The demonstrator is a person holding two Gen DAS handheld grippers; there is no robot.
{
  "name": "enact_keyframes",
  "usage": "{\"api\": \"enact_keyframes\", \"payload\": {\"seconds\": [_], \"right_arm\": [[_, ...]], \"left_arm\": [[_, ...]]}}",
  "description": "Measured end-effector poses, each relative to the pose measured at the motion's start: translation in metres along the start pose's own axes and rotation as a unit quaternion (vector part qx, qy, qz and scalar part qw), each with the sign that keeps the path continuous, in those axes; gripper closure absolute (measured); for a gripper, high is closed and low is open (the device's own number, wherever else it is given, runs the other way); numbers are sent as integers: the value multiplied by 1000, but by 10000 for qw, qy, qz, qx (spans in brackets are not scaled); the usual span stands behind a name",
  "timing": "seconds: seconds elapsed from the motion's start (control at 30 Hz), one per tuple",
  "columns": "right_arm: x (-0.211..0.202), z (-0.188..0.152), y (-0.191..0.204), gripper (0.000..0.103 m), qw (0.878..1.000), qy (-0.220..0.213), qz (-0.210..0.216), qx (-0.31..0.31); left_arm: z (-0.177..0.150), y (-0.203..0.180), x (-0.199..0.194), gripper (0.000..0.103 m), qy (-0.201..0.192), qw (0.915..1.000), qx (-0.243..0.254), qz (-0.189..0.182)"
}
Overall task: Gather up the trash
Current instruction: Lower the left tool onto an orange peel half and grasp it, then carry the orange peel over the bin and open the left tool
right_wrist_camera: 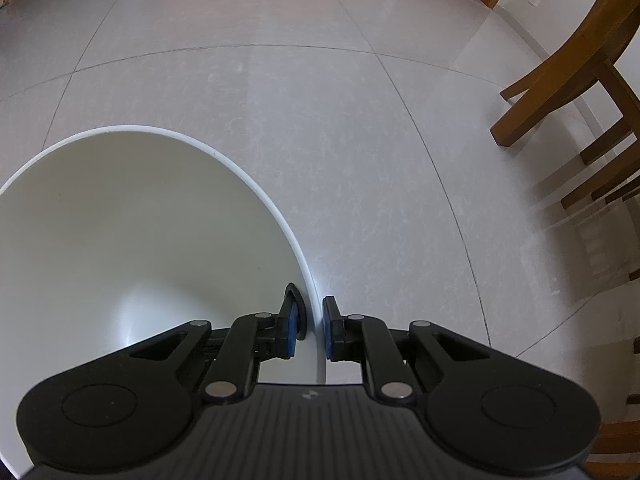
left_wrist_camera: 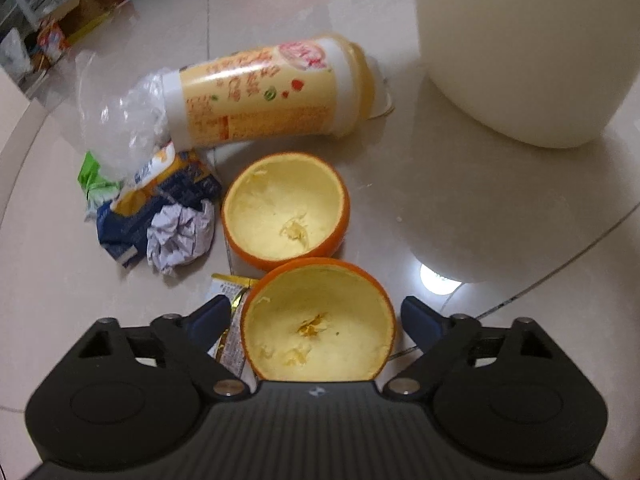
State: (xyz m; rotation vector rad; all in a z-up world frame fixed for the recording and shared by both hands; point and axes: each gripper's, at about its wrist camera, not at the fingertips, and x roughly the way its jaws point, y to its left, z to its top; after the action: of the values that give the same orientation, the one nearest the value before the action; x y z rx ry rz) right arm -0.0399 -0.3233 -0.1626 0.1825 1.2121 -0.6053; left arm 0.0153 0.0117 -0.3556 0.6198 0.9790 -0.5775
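Left wrist view: near orange peel half is seen cup-up on the floor, straddled by the left gripper, jaws wide, pads either side, nothing gripped yet. Bottle, wrappers and second peel lie just beyond. Bin rim is clamped by the closed right gripper.
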Motion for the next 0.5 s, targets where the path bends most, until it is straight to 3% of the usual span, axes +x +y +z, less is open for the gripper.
{"api": "enact_keyframes", "payload": {"seconds": [0.3,0.5], "right_arm": [[-1,3,4,87,9999,16,-41,-114],[0,2,5,87,9998,11,-64,-210]], "left_arm": [[-2,10,-1,32,66,9996,-195,-216],[5,17,-16,35,406,9975,-67,-578]]}}
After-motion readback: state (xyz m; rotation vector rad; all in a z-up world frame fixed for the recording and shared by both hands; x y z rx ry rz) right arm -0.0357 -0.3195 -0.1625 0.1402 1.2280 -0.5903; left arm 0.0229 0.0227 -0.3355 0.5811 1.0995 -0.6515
